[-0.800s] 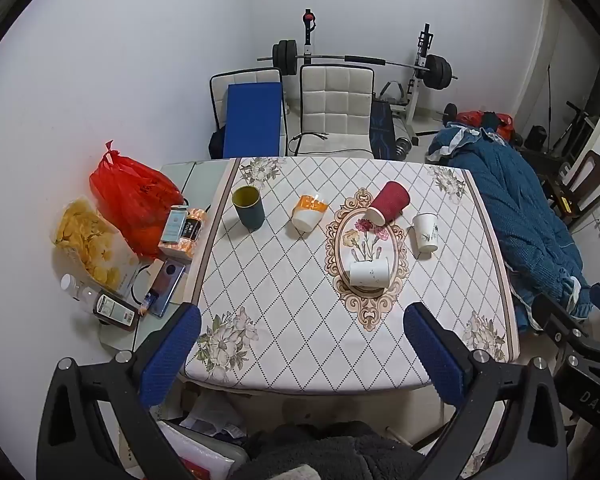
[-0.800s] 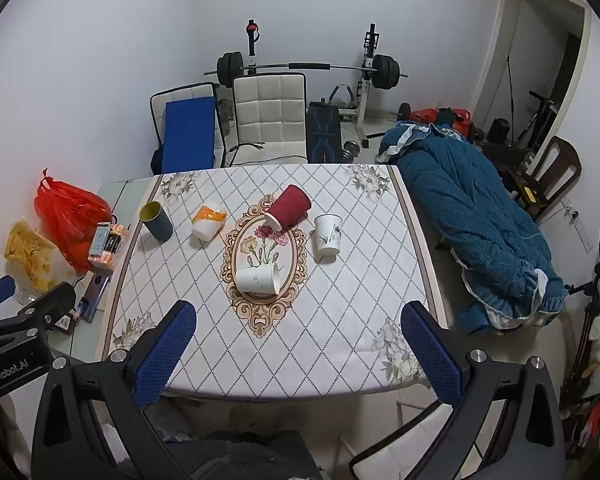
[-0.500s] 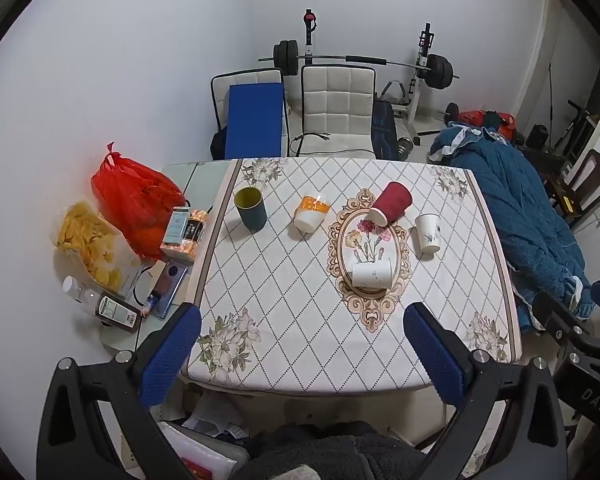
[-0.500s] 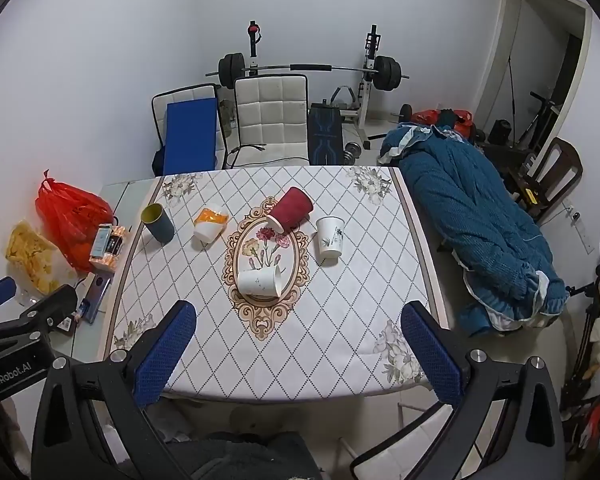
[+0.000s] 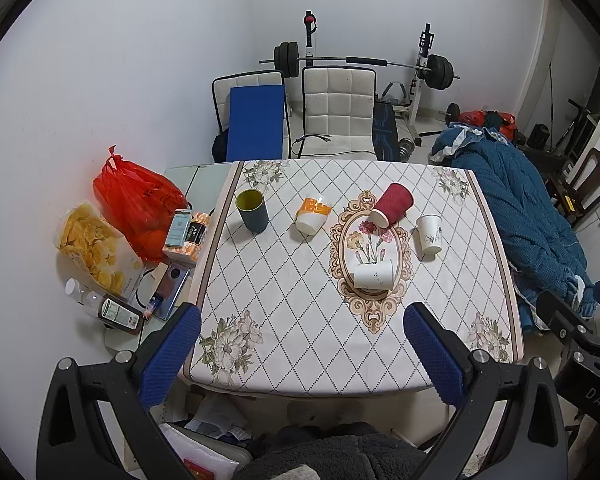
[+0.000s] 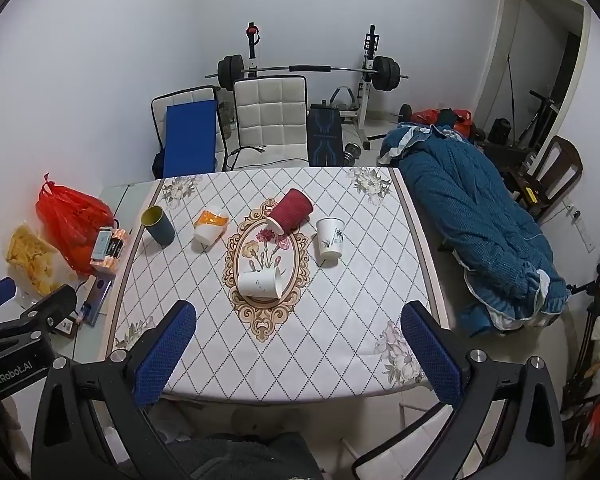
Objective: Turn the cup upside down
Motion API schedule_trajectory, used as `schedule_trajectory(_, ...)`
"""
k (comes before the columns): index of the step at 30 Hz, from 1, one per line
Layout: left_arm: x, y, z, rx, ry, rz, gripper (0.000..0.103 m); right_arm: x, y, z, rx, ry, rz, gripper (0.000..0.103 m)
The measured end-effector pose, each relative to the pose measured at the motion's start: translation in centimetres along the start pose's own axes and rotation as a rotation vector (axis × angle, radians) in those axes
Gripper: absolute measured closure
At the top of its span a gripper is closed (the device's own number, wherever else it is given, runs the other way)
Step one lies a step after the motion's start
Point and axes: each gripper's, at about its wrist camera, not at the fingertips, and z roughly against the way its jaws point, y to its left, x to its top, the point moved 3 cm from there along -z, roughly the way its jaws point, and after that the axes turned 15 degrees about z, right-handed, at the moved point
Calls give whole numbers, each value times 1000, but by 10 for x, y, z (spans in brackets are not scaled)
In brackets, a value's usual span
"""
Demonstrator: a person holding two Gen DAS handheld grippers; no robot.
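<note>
table: square top under glossy white oilcloth [image 5: 284, 280], dotted diamond grid, flower corners, beige oval medallion in the middle
cups, five counted: dark teal plastic cup with yellow inside [image 5: 253, 211], upright, far left; orange-and-white paper cup [image 5: 313, 215], tilted, just right of it; ribbed dark-red paper cup [image 5: 393, 204], on its side, mouth toward the medallion; white paper cup with plant print [image 5: 429, 234], upright, right of the medallion; plain white paper cup with faint print [image 5: 373, 274], on its side on the medallion, mouth to the right
same five from right wrist: teal [image 6: 159, 226]; orange-white [image 6: 209, 227]; red [image 6: 291, 211]; upright white [image 6: 330, 237]; lying white [image 6: 260, 284]
left gripper [image 5: 300, 354]: released, blue dimpled pads spread wide, nothing between, above near table edge, apart from all cups
right gripper [image 6: 298, 354]: released, blue pads wide apart, empty, above near edge
side clutter, left of cloth: crinkled red plastic bag [image 5: 134, 200], one; clear bag of yellow chips [image 5: 92, 248], one; brown bottle lying flat [image 5: 120, 314], one
behind table: white quilted chairs, two [image 5: 337, 110]; barbell on rack [image 5: 364, 62], one
right side: rumpled blue quilted blanket [image 5: 528, 220], one
</note>
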Motion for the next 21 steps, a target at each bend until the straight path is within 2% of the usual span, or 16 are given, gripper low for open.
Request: schedule_trajectory(21,1,0,2,2,-2,-1,0,6,4,-2,3,-4,-2,0)
